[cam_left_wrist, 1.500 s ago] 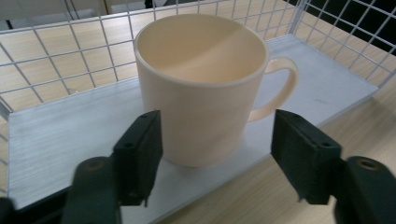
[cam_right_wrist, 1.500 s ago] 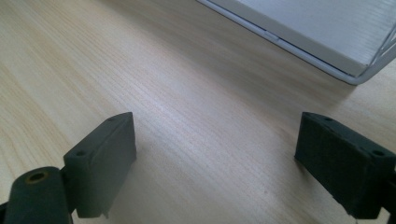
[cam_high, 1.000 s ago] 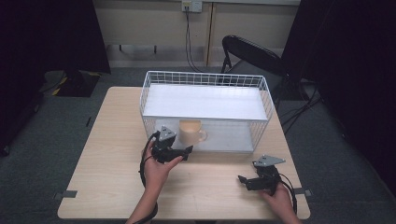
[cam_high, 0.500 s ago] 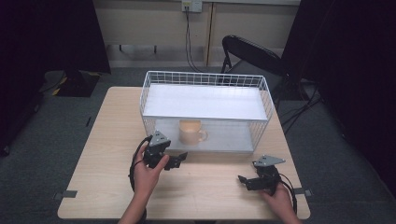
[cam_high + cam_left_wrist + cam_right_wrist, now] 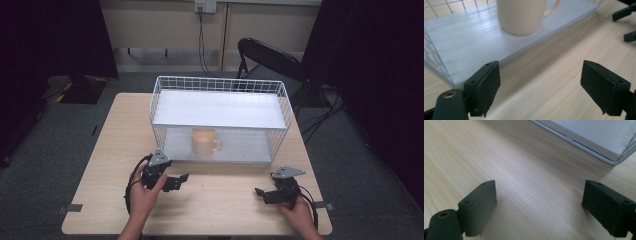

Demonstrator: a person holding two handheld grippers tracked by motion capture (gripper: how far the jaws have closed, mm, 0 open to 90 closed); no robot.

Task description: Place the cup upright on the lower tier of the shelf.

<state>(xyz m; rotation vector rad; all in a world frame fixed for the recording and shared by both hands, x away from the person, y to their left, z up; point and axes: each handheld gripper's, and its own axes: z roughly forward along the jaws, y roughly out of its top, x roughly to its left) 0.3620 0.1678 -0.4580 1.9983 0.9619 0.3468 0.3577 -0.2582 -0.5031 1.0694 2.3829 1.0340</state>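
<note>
The left tool hovers low over the desk, its jaws wide apart and empty, pointing toward the mug. I judge that the mug is already placed and the hand is clear of it. The next move probably calls only for a safe retreat, without touching the wire rack. The mug is beige, smooth and upright, with 1 handle turned to the right. It stands on the lower white shelf of the rack, near the front edge. The right tool rests on the desk, well apart from the mug, with jaws also open and empty.
</note>
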